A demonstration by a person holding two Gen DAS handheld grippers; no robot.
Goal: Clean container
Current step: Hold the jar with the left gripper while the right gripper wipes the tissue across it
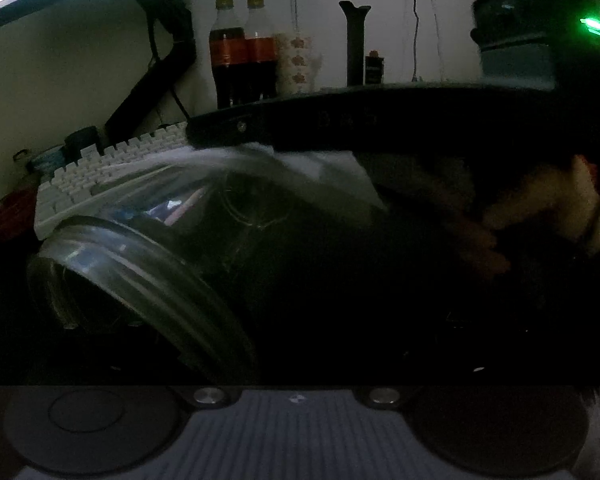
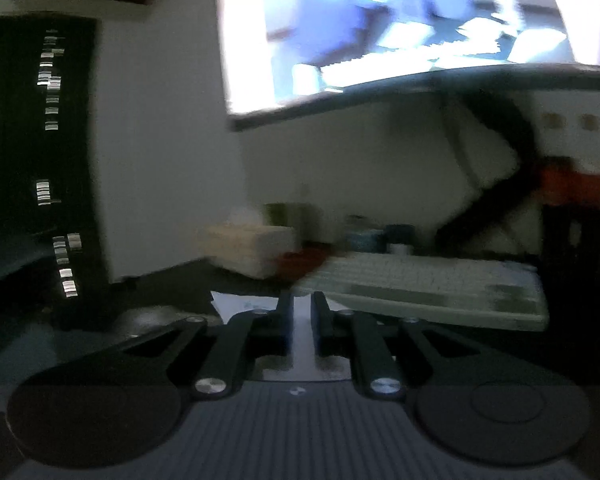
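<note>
Left wrist view: clear glass jar-like container (image 1: 172, 240), lying tilted on its side close to the camera, ribbed mouth rim toward lower left. The left claw's fingers are hidden in the dark behind the container; cannot tell whether they stand apart or grip it.

Across the top of the container lies the right claw (image 1: 236, 130), seen here as a long black arm. A white crumpled tissue or cloth (image 1: 324, 172) sits under it, pressed onto the glass wall. The right wrist view shows the black fingers (image 2: 286, 312) drawn nearly together with only a narrow gap; the wad itself is not clear there, so clamping on it is a judgement.

Step in hand, judged: wiping the outer wall.
- Keep the wad flat on the curve and follow the round.
- Light pressure; smooth glass will likely roll or slip.
- Brace the container steady on the dark tabletop (image 1: 4, 320).

Behind: white keyboard (image 1: 100, 176), two cola bottles (image 1: 242, 52), lit monitor (image 2: 400, 28). View blurred and dim.
</note>
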